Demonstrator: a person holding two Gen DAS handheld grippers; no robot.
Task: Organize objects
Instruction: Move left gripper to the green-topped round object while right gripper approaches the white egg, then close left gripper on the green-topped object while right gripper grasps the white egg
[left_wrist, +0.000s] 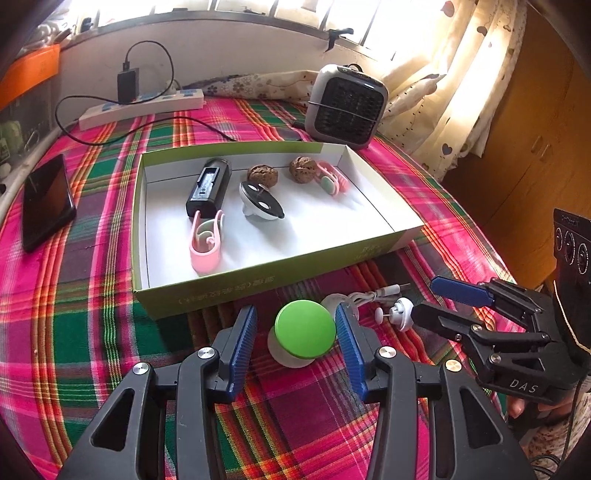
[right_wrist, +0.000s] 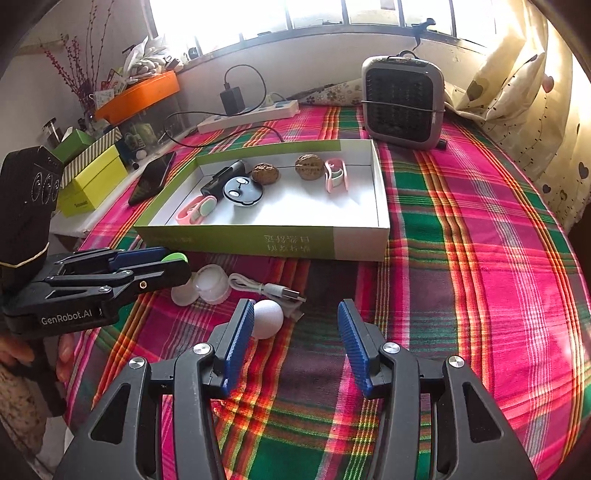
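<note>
While our left gripper (left_wrist: 295, 334) straddles the green-capped object (left_wrist: 304, 328) with pads apart, our right gripper (right_wrist: 295, 341) gapes beside a white ball (right_wrist: 267, 318).

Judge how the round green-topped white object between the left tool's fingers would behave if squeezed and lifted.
The round green-topped white object looks like smooth hard plastic, so it may slip against the pads. Its green cap sits tilted on a narrower white base, so it seems apt to tip or roll if nudged. It probably weighs little.
</note>
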